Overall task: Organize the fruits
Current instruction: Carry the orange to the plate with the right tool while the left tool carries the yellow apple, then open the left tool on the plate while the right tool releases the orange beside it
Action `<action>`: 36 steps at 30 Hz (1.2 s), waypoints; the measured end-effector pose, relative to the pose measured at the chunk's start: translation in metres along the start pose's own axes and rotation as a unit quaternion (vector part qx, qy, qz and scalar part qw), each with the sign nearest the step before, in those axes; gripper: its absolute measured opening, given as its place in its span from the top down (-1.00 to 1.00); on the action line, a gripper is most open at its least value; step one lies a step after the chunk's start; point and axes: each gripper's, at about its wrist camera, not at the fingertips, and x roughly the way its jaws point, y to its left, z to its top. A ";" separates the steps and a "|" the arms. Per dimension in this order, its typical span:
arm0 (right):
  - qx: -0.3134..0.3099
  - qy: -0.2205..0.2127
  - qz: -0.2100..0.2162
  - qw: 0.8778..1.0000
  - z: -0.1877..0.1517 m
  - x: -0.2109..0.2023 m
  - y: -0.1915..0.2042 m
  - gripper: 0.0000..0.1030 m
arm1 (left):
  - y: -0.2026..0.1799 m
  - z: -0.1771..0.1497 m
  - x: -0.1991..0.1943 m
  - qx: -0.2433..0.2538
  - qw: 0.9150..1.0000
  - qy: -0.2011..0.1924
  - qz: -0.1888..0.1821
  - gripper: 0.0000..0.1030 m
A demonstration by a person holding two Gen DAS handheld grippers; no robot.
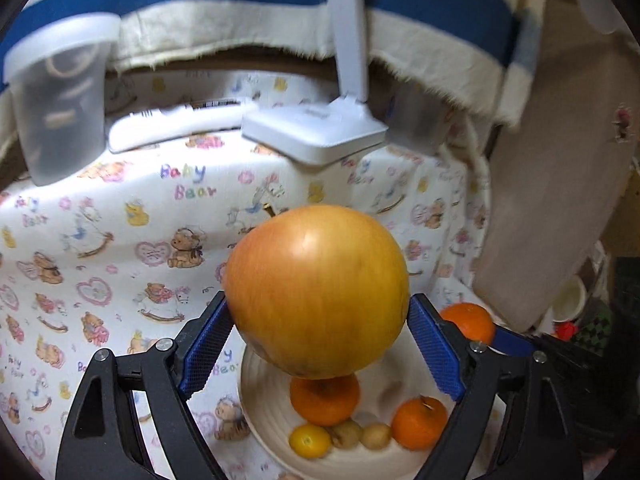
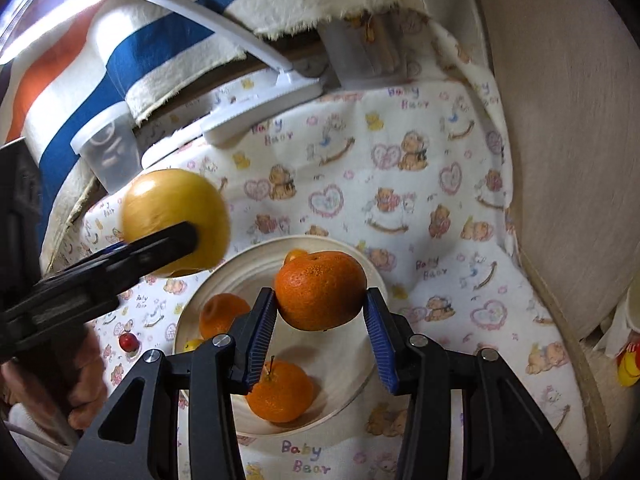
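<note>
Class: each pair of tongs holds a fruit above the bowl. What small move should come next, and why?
Probably lower the right tongs a little and set the tangerine into the bowl. It already hangs over bare bowl floor, while the apple in the left tongs sits higher, above the fruit already lying there.

Both wrist cams close, angled down, sharing bowl (image 1: 260, 412) w/ fruit.
</note>
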 end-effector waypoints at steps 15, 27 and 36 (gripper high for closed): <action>-0.003 0.027 -0.013 1.000 -0.004 0.017 0.002 0.09 | -0.003 0.000 0.031 0.013 1.000 0.019 -0.004 -0.02; -0.010 0.036 -0.019 0.999 -0.006 0.022 0.003 0.09 | 0.000 0.007 -0.017 0.060 0.997 -0.027 0.038 -0.08; -0.025 0.040 -0.022 0.999 -0.008 0.026 0.010 0.09 | 0.008 0.003 -0.049 0.052 0.996 -0.059 0.048 -0.10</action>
